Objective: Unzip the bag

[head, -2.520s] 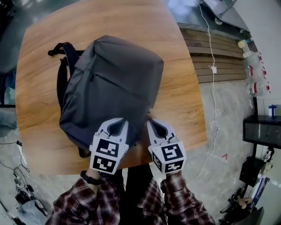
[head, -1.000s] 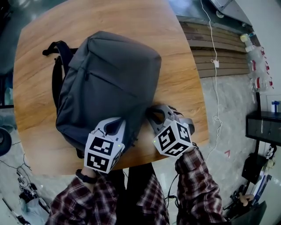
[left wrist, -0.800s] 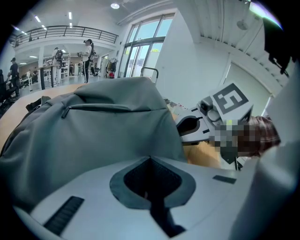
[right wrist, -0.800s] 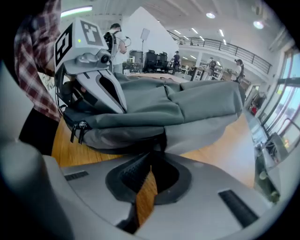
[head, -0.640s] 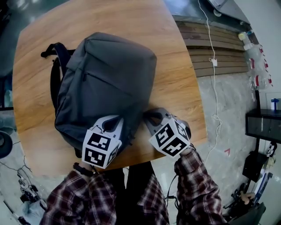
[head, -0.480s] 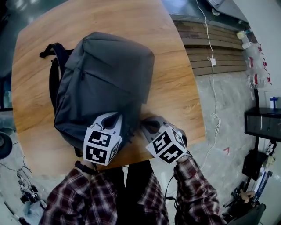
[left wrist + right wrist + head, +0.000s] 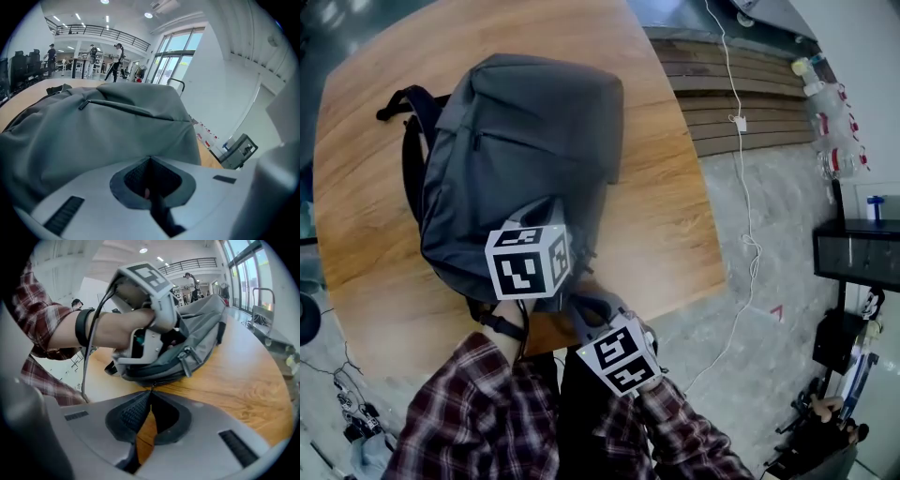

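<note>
Right gripper view, centre: right gripper (image 7: 151, 392) apparently pinches the zipper pull (image 7: 151, 387); left gripper (image 7: 150, 160), closed, braces the backpack (image 7: 206, 329). Next: draw it along the zipper.

**Head view:** the camera sits above the near edge of the tabletop (image 7: 670, 234) and faces steeply down. From mid range it covers most of the tabletop, the bag (image 7: 525, 131) and the floor (image 7: 769, 216) on the right.

**Left gripper view:** the camera rides behind the left gripper (image 7: 150, 159), low at the bag's near end, and faces the far edge. Bag fabric fills the frame at close range.

**Right gripper view:** the camera rides behind the right gripper (image 7: 151, 390) at the near edge and faces across the tabletop. It shares the bag's near end and the left gripper with the head view.
</note>
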Tool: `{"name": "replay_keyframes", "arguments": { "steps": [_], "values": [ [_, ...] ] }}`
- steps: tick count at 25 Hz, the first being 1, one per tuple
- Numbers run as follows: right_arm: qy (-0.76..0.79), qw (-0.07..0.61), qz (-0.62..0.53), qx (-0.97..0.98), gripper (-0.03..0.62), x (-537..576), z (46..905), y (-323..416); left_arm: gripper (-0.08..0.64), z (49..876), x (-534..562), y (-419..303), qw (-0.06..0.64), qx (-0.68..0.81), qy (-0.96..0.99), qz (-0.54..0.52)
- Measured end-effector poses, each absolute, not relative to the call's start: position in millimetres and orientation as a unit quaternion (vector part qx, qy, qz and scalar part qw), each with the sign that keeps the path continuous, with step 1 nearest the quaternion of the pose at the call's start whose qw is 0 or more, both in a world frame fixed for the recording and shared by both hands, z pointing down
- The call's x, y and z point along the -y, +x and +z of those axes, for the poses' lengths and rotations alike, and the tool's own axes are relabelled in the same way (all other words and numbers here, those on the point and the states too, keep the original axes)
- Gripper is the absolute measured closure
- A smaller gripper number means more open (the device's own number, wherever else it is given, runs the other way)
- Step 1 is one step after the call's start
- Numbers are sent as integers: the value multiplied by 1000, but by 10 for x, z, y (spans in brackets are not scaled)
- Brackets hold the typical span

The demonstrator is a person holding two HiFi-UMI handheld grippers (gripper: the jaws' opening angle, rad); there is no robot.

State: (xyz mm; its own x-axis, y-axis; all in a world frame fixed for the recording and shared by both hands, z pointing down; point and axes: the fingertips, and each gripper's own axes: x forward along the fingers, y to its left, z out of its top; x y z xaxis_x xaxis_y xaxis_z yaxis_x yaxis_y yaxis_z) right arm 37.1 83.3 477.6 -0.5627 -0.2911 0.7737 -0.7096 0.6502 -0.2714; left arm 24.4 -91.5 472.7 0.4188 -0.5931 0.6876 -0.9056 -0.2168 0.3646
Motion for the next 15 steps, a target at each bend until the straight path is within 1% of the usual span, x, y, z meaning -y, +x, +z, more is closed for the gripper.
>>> {"name": "replay_keyframes", "arguments": {
  "steps": [4,7,9,11,14,15],
  "values": [
    [323,347,298,828,572,-802,4772,368,551,4682,1000,324,378,493,756,204],
    [325,354,291,827,573,-785,4808,461,551,4601,944,411,386,442,786,193],
    [324,361,282,828,573,-786,4832,515,551,4445,869,462,358,388,826,198],
    [326,370,274,826,573,-768,4866,597,551,4304,793,438,282,330,867,244],
    [336,380,264,820,573,-683,4902,770,551,4410,766,76,123,266,874,387],
    [339,383,260,819,573,-648,4893,824,551,4506,773,-125,85,253,862,431]
  ]
}}
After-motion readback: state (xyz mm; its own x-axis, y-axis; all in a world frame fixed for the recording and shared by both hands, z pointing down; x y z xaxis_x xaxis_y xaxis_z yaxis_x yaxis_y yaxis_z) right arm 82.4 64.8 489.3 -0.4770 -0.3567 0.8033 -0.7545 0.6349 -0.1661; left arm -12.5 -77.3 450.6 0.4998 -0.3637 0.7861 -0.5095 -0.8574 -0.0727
